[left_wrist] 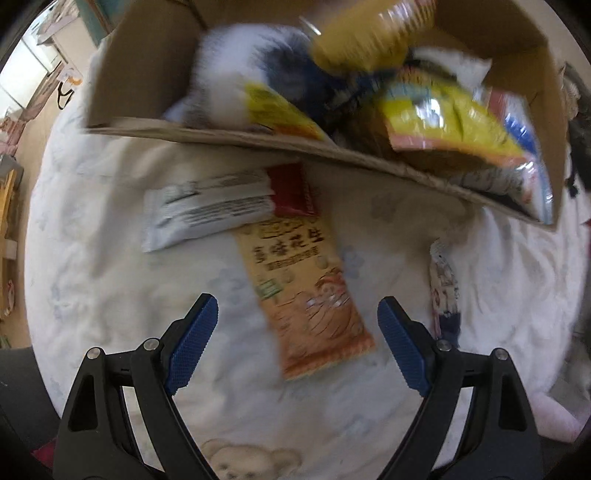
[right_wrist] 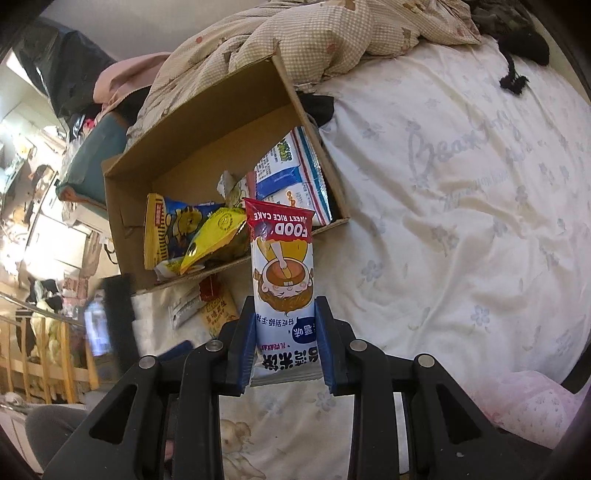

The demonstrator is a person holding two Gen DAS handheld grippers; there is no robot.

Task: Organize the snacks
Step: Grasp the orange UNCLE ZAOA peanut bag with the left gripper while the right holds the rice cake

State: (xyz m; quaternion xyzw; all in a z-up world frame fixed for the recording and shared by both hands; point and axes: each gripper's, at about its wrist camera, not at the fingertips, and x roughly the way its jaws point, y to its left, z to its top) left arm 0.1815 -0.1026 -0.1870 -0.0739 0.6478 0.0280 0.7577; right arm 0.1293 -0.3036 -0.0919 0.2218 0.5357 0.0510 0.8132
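Note:
A cardboard box on the bed holds several snack bags; it also shows in the right wrist view. My left gripper is open just above an orange peanut packet lying on the sheet before the box. A white and red packet lies beside it, and a small packet lies to the right. My right gripper is shut on a white sweet rice cake packet with a red top, held upright in front of the box.
A white flowered bedsheet covers the bed. A checked quilt is bunched behind the box. A black cloth lies at the far right. A pink pillow is at the near right. Room furniture shows at the left.

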